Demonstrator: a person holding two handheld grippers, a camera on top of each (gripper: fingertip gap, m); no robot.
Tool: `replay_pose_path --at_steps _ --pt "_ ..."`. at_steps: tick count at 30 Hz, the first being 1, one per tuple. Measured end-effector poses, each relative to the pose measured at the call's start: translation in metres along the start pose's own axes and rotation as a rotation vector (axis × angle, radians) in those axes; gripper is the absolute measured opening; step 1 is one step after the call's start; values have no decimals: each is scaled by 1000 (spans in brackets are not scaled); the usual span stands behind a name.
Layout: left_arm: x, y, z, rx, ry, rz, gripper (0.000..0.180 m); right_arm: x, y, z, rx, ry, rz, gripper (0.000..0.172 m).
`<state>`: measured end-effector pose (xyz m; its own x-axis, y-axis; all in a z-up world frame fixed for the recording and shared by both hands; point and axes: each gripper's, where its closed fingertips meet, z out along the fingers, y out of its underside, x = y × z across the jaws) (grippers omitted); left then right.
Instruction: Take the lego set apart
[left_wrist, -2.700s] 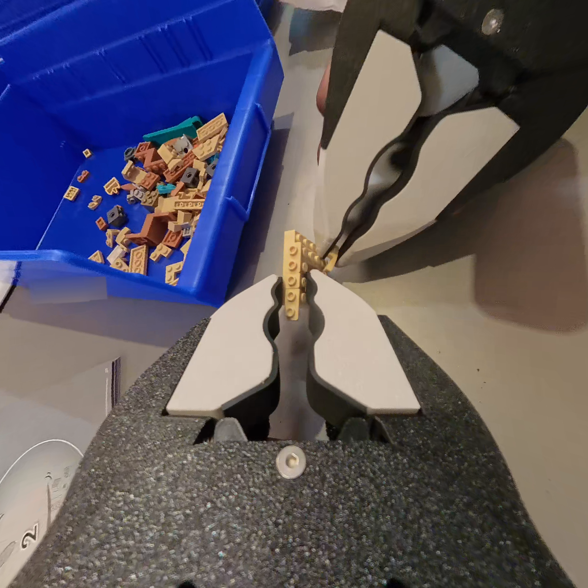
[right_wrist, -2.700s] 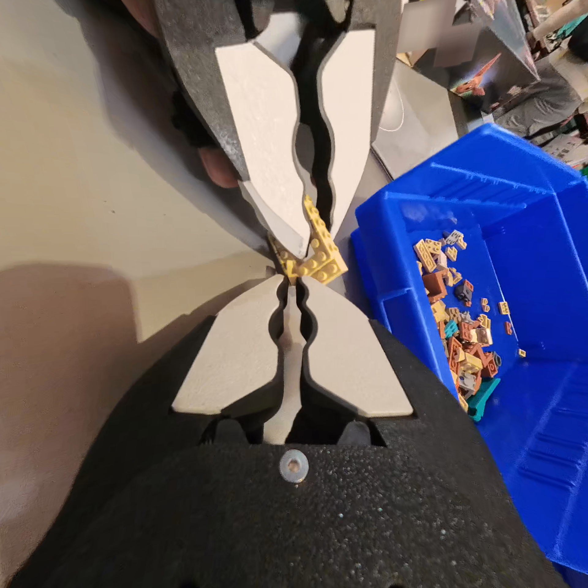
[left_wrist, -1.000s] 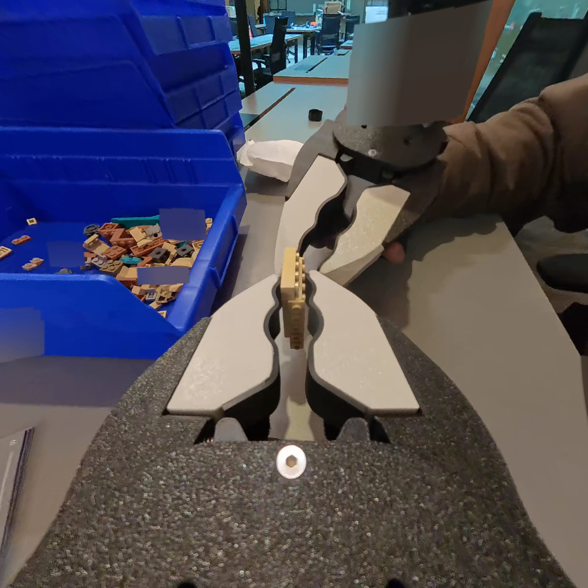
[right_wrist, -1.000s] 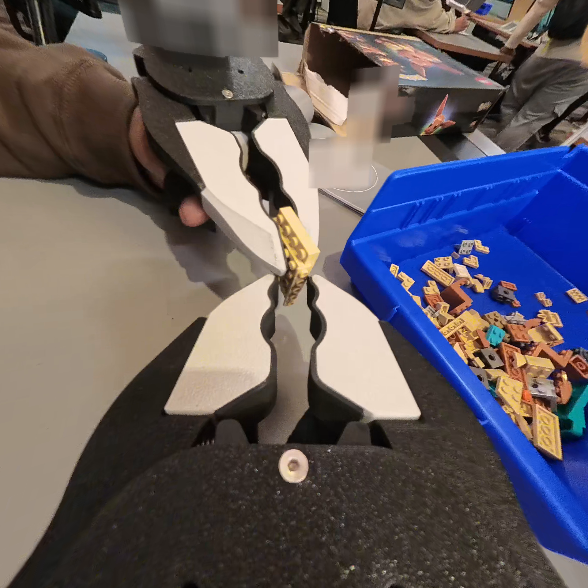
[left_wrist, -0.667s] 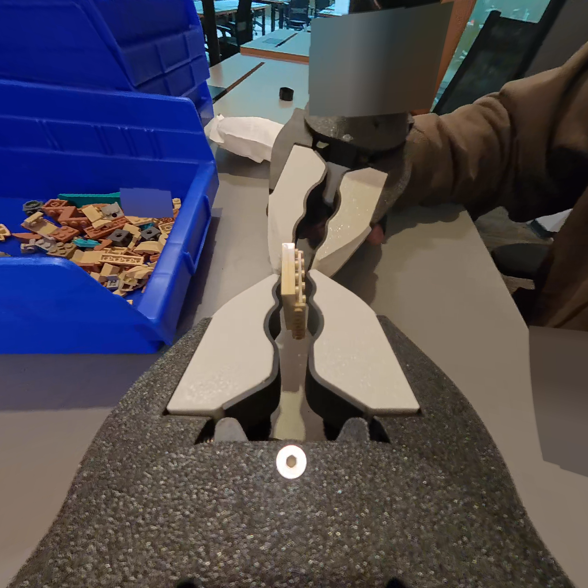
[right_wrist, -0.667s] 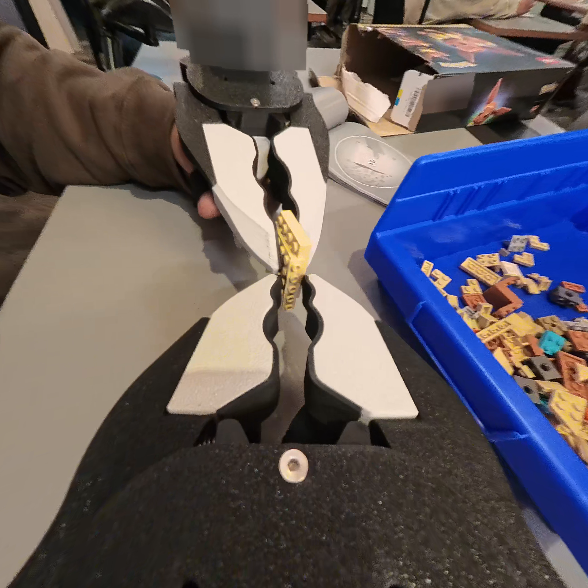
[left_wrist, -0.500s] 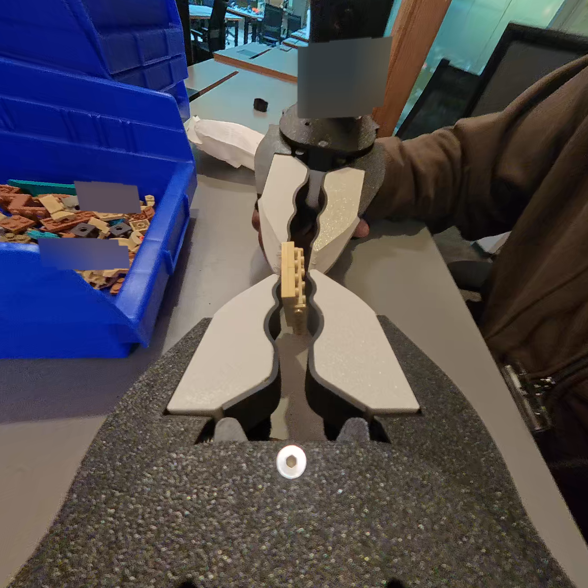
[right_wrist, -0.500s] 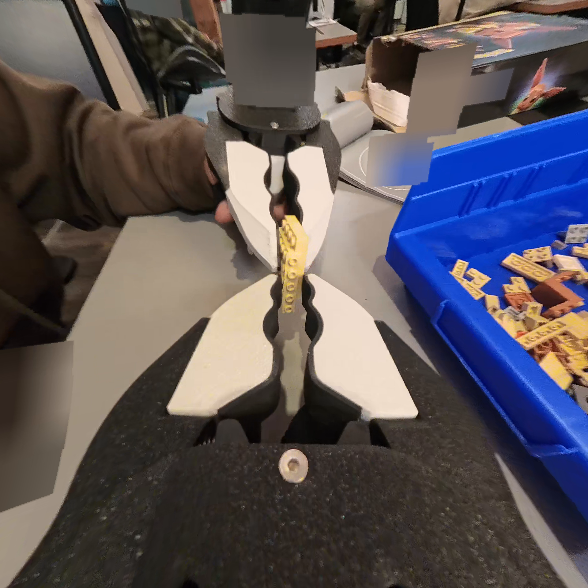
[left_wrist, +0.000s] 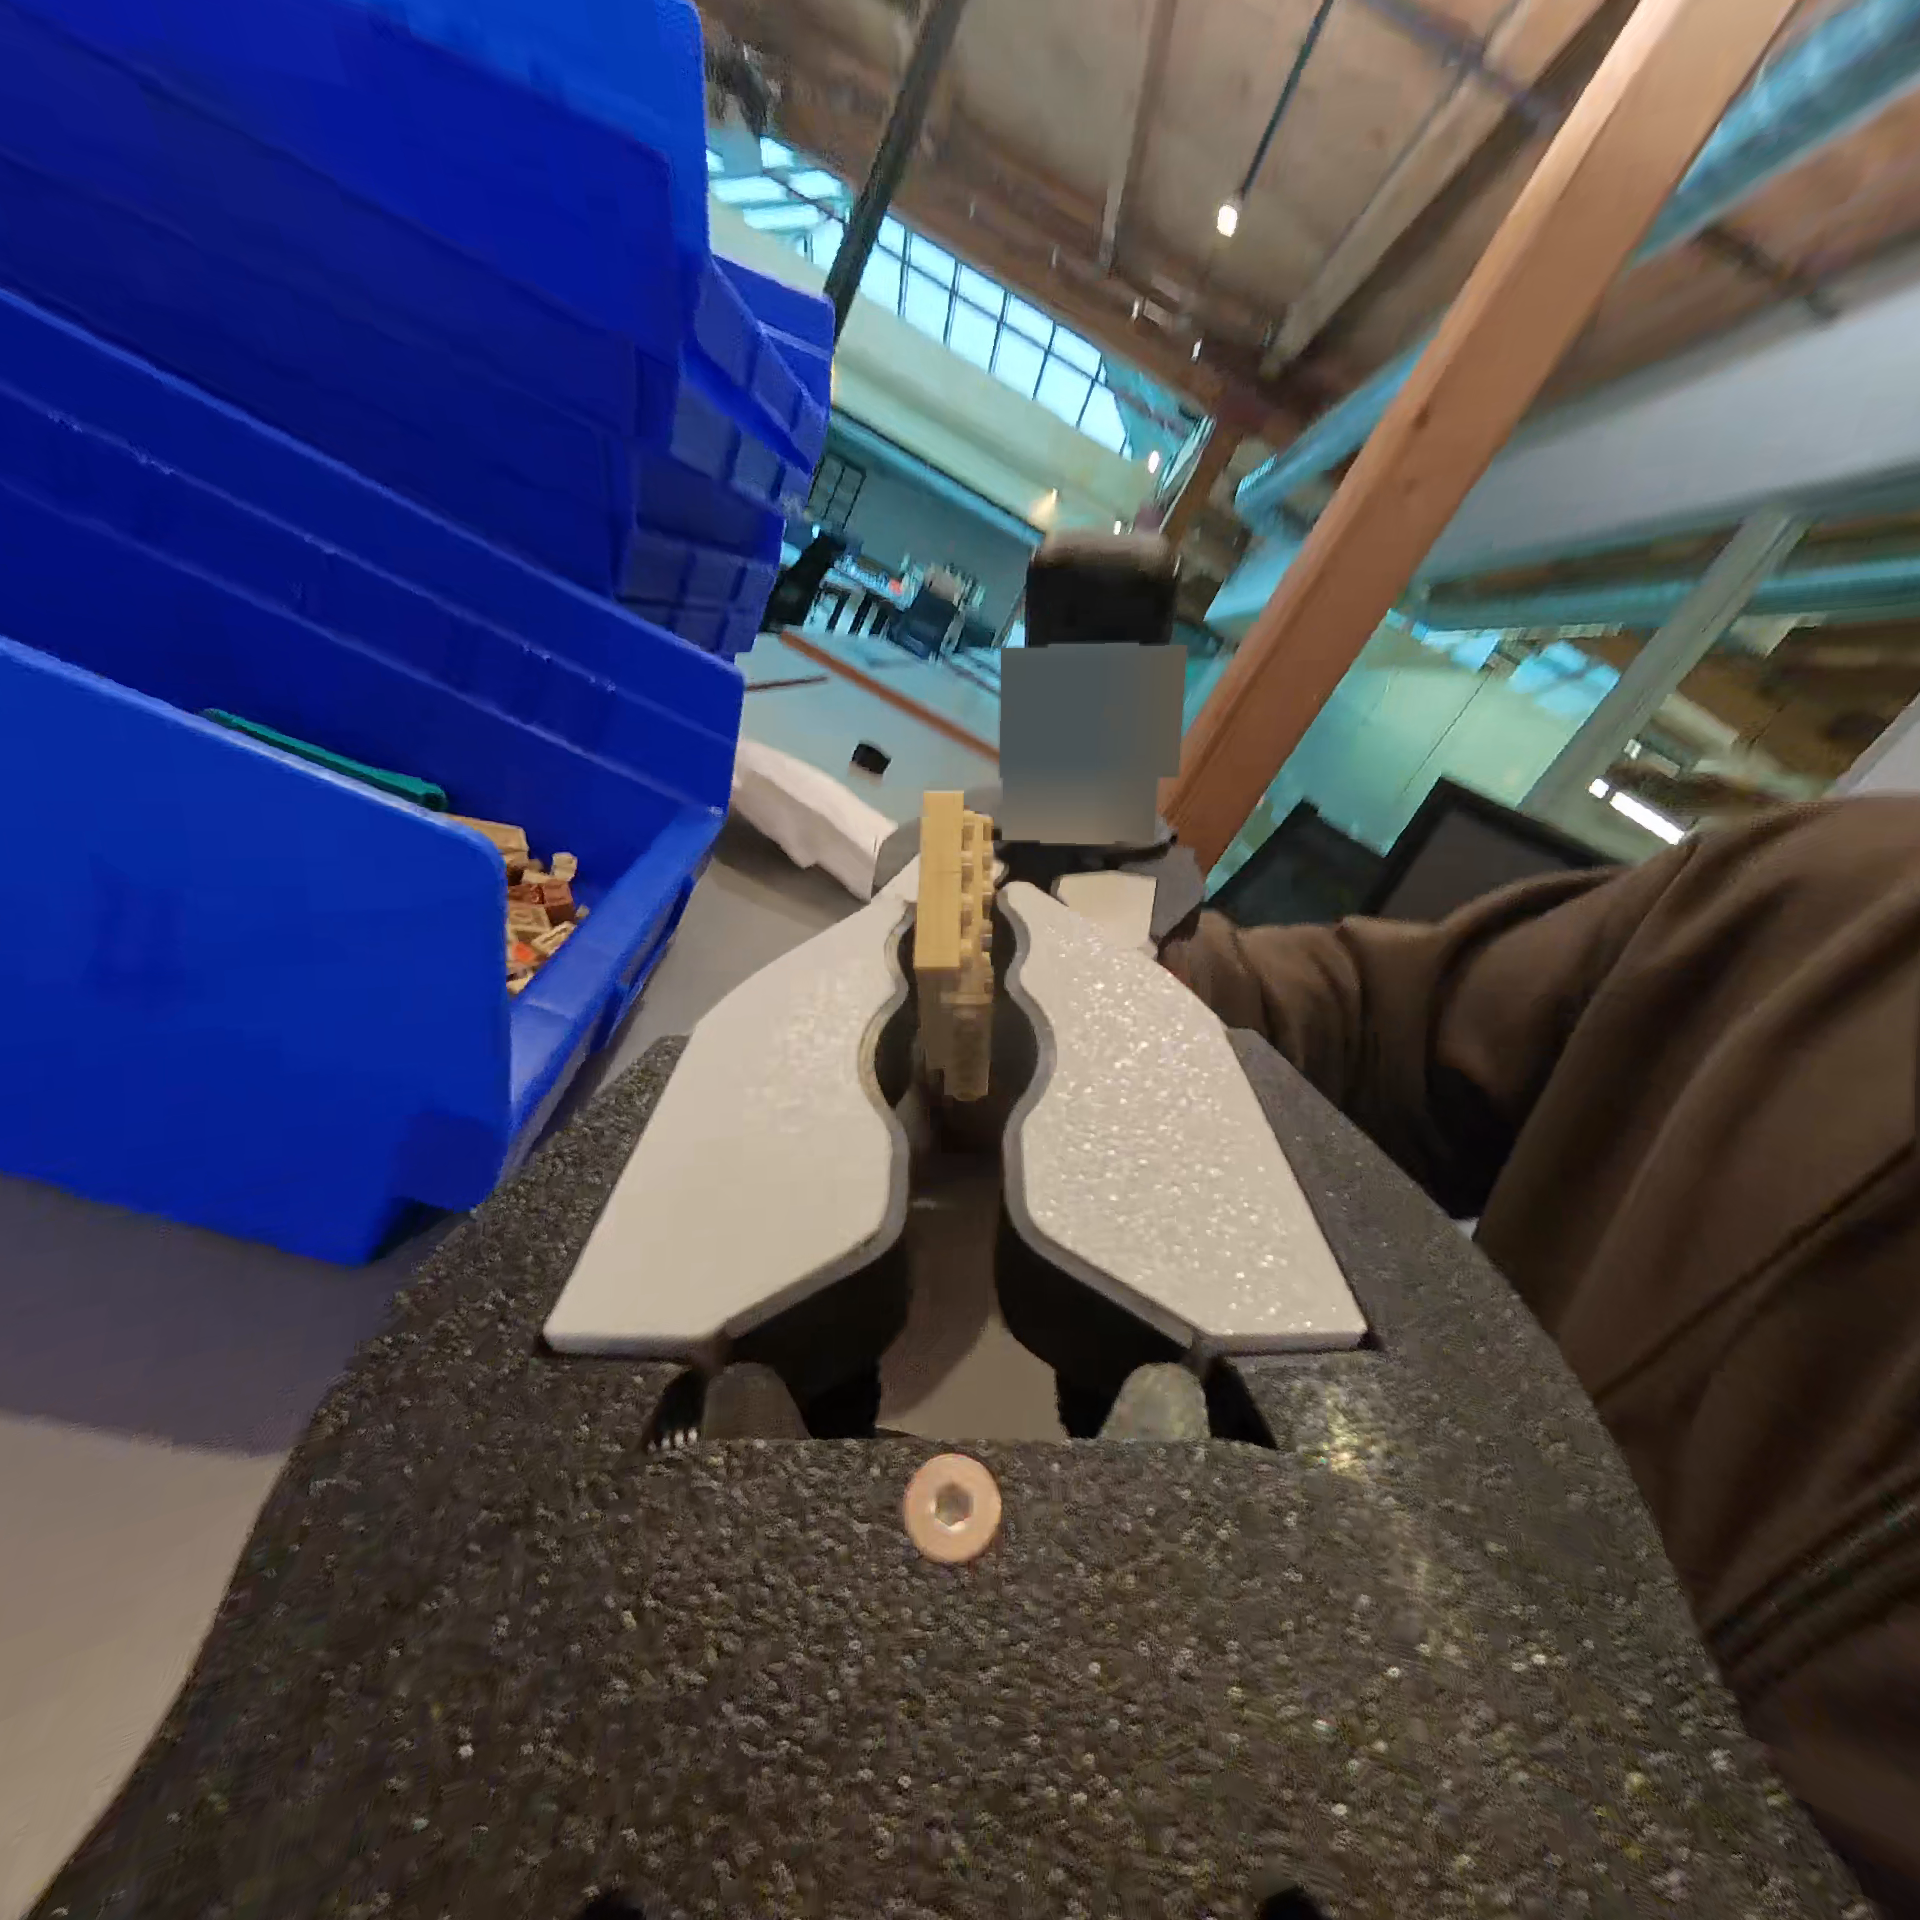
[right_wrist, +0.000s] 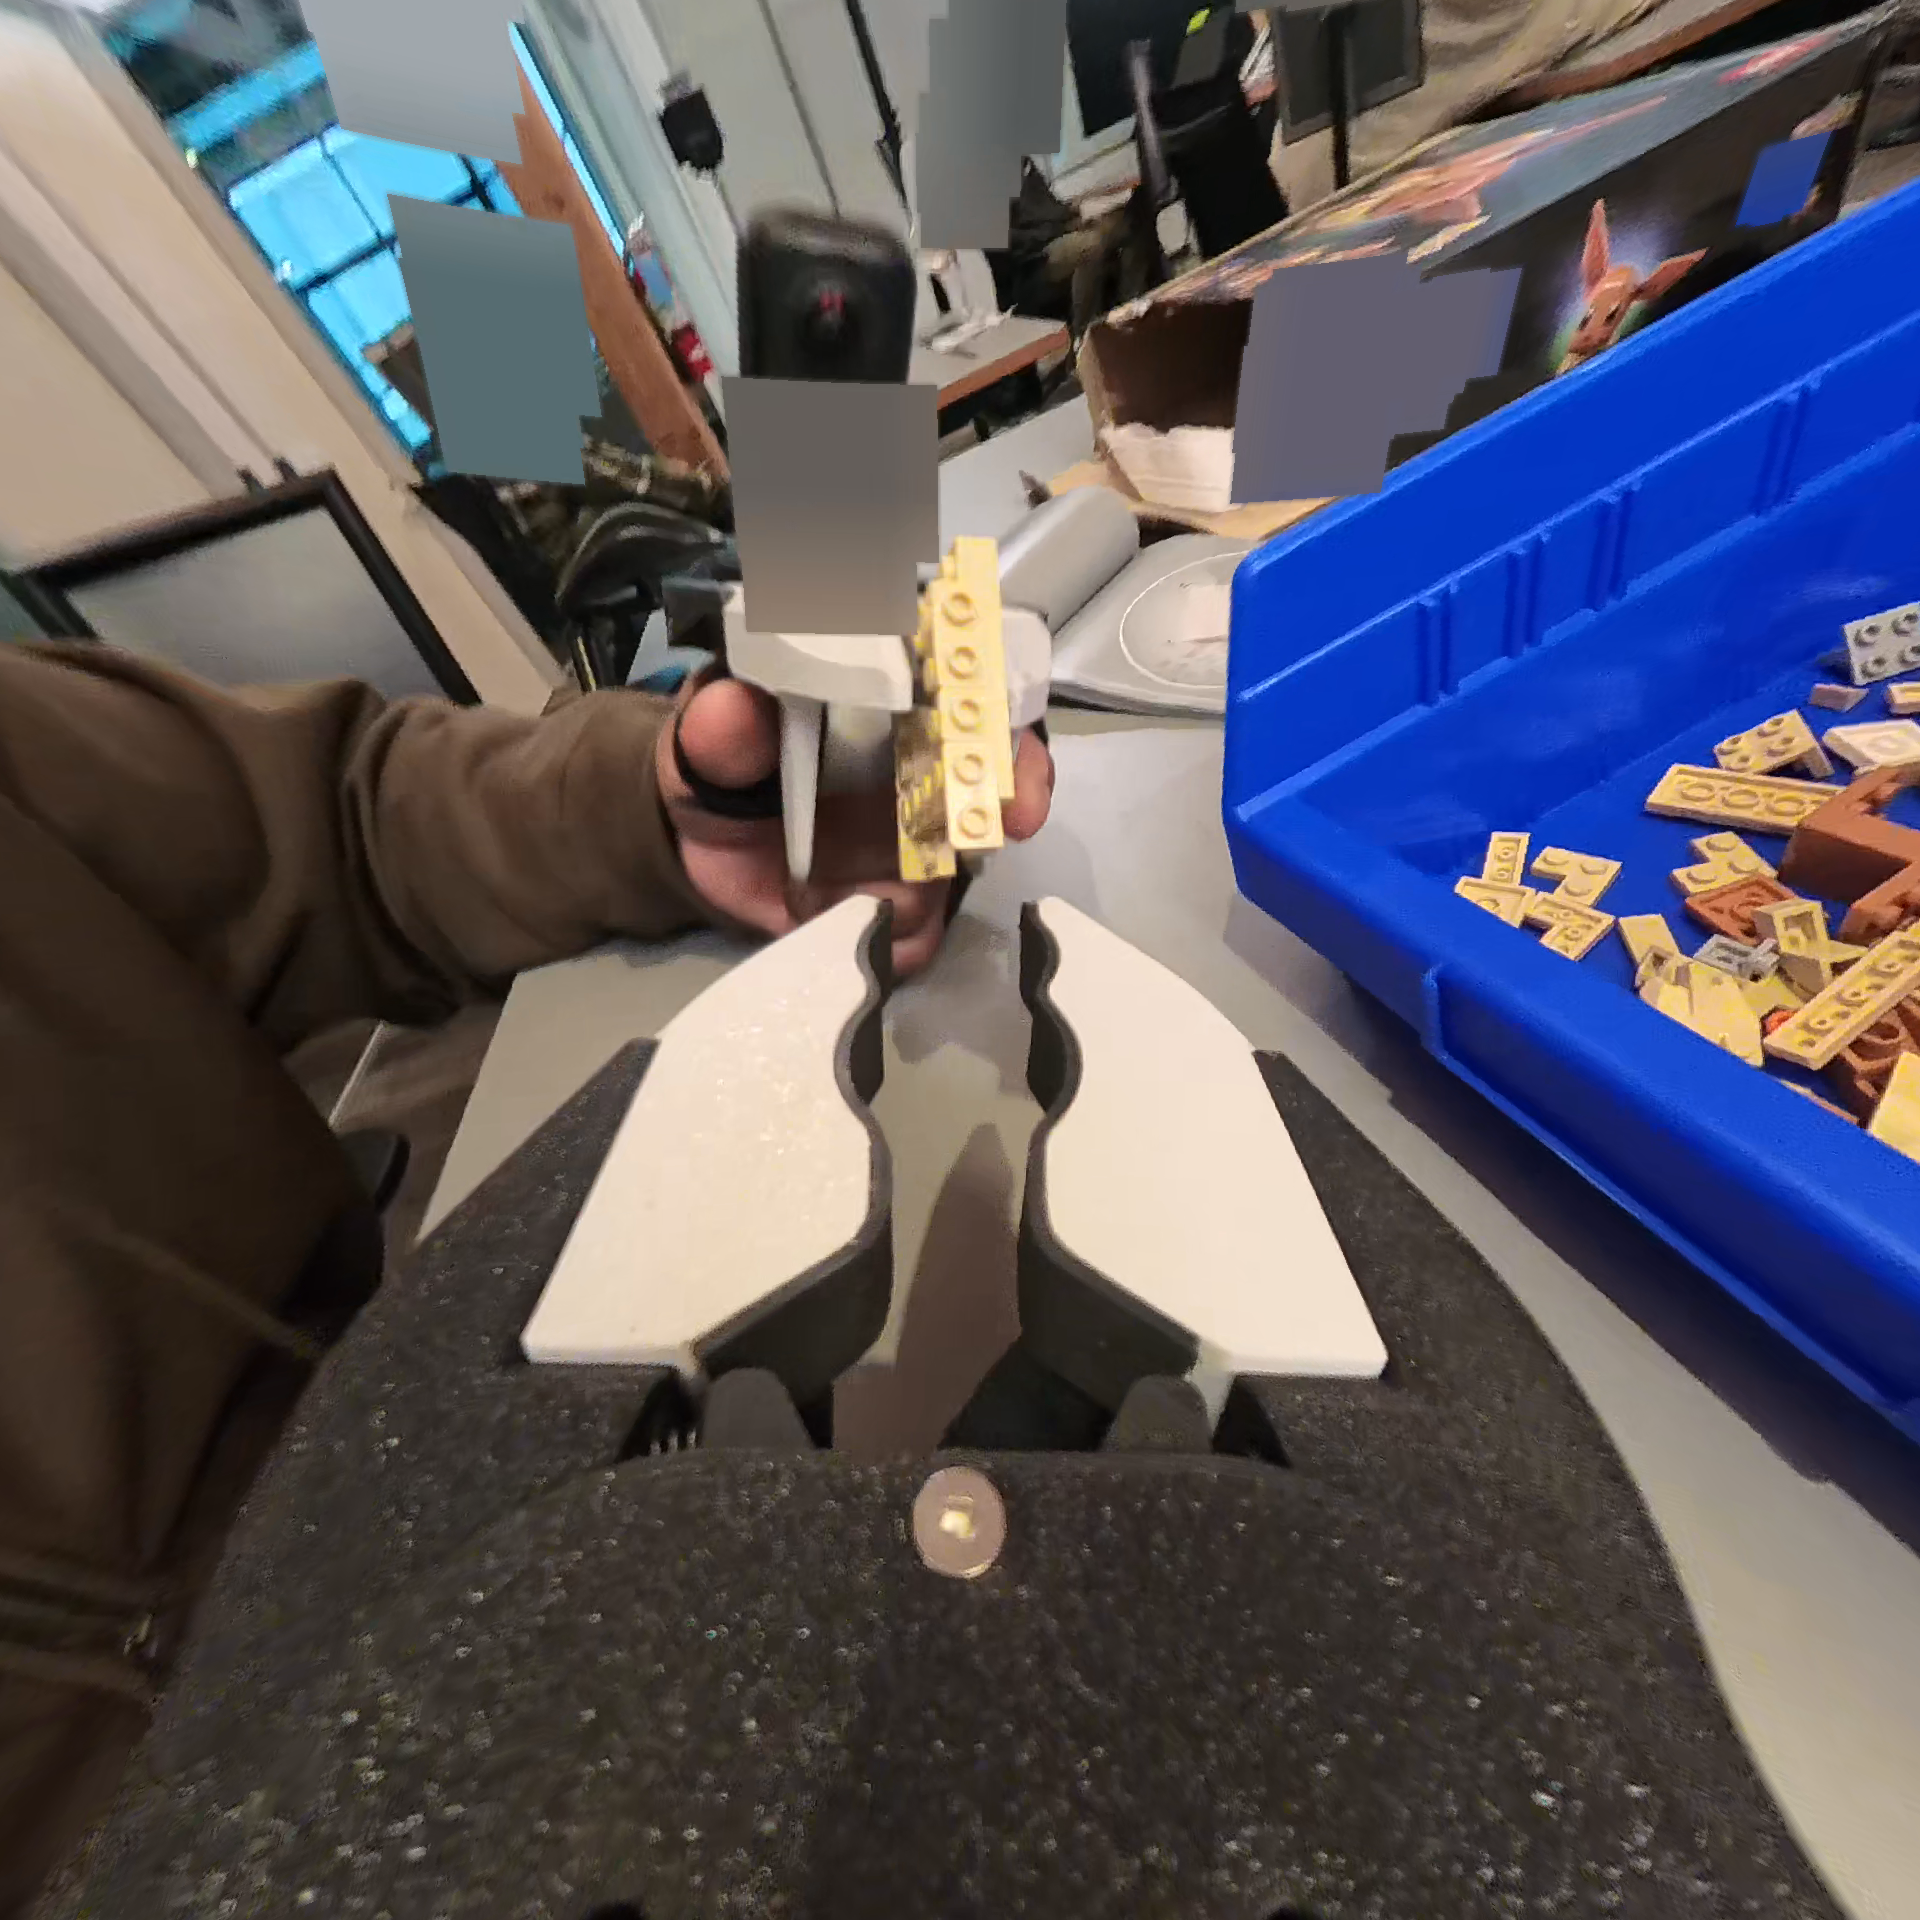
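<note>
Bricks first: my left gripper (left_wrist: 954, 914) is clamped on a tan brick assembly (left_wrist: 951, 935), a few studded plates stacked together, standing upright between the two pale fingers with its top poking above the tips. Both pads press against its sides. In the right wrist view I see the same assembly (right_wrist: 961, 717) from its studded face, raised above the grey table (right_wrist: 1143, 831), with the hand (right_wrist: 748, 810) that carries the left tool behind it.

My right gripper (right_wrist: 951, 920) stands open, a clear gap between its fingertips and nothing in it. It sits just below the assembly without touching it.

A blue bin (right_wrist: 1558, 1039) lies to the right of my right gripper, holding loose tan, brown and grey bricks (right_wrist: 1766, 935). More blue bins (left_wrist: 364, 364) are stacked behind it.
</note>
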<state>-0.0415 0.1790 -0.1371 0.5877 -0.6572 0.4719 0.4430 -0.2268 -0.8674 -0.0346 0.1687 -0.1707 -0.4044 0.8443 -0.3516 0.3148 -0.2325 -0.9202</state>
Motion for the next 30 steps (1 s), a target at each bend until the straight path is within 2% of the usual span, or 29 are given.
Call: replay_pose_path --at_steps 6,11,13,19,21,24,26,30 --pt "7 -4 8 107 -10 0 12 -2 -26 -5 203 38 88 14" --pt "6 -4 8 90 -18 8 16 -2 -26 -9 204 32 57 12" --pt "4 -5 6 55 -36 58 22 -4 -25 -11 178 17 32 12" --pt "12 8 3 -141 -38 355 24 -11 -14 -10 57 19 -99 11" --pt "14 16 3 -191 -35 438 15 -13 -13 -9 38 42 -162 11" --pt "15 16 2 -203 -53 573 14 -13 -13 -9 30 90 -290 12" --pt "13 18 2 -217 -97 733 14 -9 -11 -9 13 154 -397 12" --pt "17 24 0 -247 -164 1177 13 -9 -7 -9 -9 232 -643 13"
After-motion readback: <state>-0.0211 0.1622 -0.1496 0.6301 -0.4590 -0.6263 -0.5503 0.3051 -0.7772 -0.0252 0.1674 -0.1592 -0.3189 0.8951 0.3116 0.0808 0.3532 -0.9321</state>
